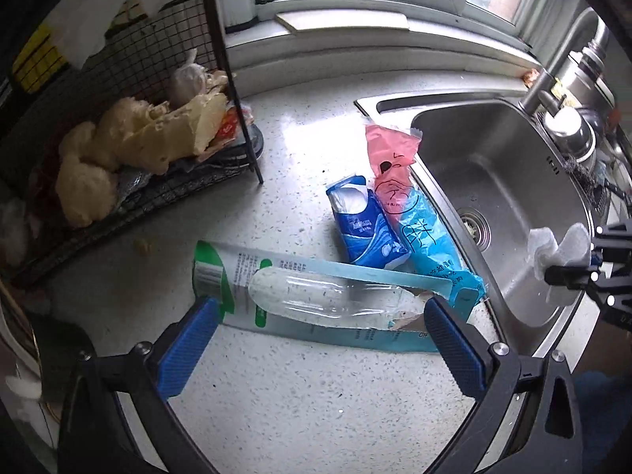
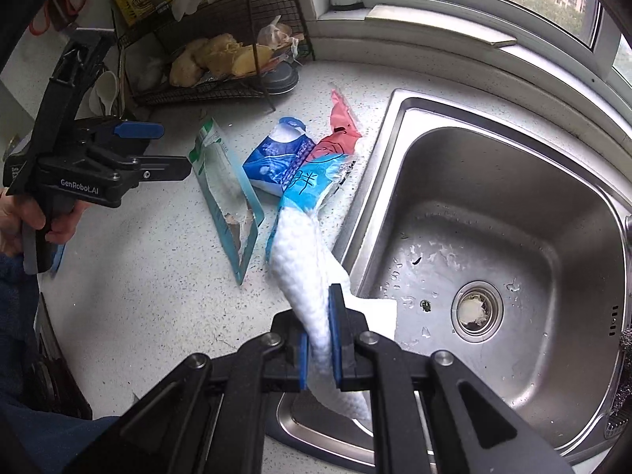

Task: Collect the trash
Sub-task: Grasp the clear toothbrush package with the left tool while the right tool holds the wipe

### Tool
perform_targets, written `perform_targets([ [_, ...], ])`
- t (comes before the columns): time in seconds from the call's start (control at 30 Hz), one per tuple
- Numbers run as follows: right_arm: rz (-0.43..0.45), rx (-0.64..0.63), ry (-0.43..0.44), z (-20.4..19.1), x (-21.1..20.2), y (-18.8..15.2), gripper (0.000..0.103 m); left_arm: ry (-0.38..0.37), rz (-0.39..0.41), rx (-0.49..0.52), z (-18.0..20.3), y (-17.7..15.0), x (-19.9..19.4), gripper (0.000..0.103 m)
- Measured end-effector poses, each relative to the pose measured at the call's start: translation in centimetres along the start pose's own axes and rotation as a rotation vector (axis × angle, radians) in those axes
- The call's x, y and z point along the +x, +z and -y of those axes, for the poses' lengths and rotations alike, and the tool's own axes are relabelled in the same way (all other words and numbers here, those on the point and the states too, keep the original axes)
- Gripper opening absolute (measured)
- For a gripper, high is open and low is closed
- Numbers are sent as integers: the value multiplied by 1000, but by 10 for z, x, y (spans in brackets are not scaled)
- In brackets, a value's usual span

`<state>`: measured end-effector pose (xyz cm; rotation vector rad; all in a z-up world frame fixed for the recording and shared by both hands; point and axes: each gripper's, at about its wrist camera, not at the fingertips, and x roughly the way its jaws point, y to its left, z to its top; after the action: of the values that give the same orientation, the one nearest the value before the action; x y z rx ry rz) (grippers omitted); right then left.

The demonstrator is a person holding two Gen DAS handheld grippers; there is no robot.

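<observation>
While our right tongs (image 2: 319, 339) pinch a white paper towel (image 2: 304, 260) tight between their blue pads, our left tongs (image 1: 322, 339) stand spread wide with nothing between them. The towel hangs over the near rim of the steel sink (image 2: 553, 205), its crumpled length stretching out past the pads and hiding part of the counter (image 2: 150, 276) edge in the right wrist view. From the left wrist view we see those right tongs at the far right, over the sink basin, with the towel bunched around their tips.

Our left tongs point down at the speckled counter, and just beyond their pads lies a torn blister pack (image 1: 316, 296), green at one end, with a clear plastic bubble on its card. Past it, a blue tissue packet (image 1: 365, 229) lies touching a pink and blue wrapper (image 1: 410, 213), which runs along the sink's rim. All three pieces of trash lie flat on the counter between the left tongs and the sink.

Farther out, a black wire rack (image 1: 158, 181) stands at the left, holding ginger (image 1: 130, 146) and garlic (image 1: 187, 79); its leg comes down near the tissue packet. A drain strainer (image 2: 477, 311) sits in the wet basin, a tap (image 1: 561, 67) rises behind the sink, and a window sill (image 1: 355, 31) runs along the back. In the right wrist view, a hand (image 2: 43, 217) grips the left tongs' handle.
</observation>
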<state>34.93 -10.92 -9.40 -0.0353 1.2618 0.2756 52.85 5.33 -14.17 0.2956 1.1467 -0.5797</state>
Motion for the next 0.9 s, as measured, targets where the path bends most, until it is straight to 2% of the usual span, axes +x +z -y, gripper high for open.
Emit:
perform_targets([
  [0.03,-2,6,-2,2,0,1,8,4,-4,66,1,3,4,103],
  [0.13,-7,23,-7,7,4,5,8,38,-35,232,4,12,20,93],
  [0.27,-17,49,-4,10,10,10,8,-41,-90,381,6,18,37,90],
  [0.37,-29,56,-5,13,16,15,8,-71,-125,499,12,22,48,90],
  [0.67,-45,84,11,14,26,18,8,-105,-213,718,24,32,79,88],
  [0.73,-49,87,8,15,27,17,8,-149,-219,736,24,30,81,86],
  [0.8,-51,90,8,16,27,17,8,-204,-224,730,24,32,82,73],
  [0.83,-52,90,9,16,27,17,8,-218,-232,728,25,33,81,68],
  [0.9,-40,89,12,16,24,17,8,-218,-246,742,29,29,76,50],
])
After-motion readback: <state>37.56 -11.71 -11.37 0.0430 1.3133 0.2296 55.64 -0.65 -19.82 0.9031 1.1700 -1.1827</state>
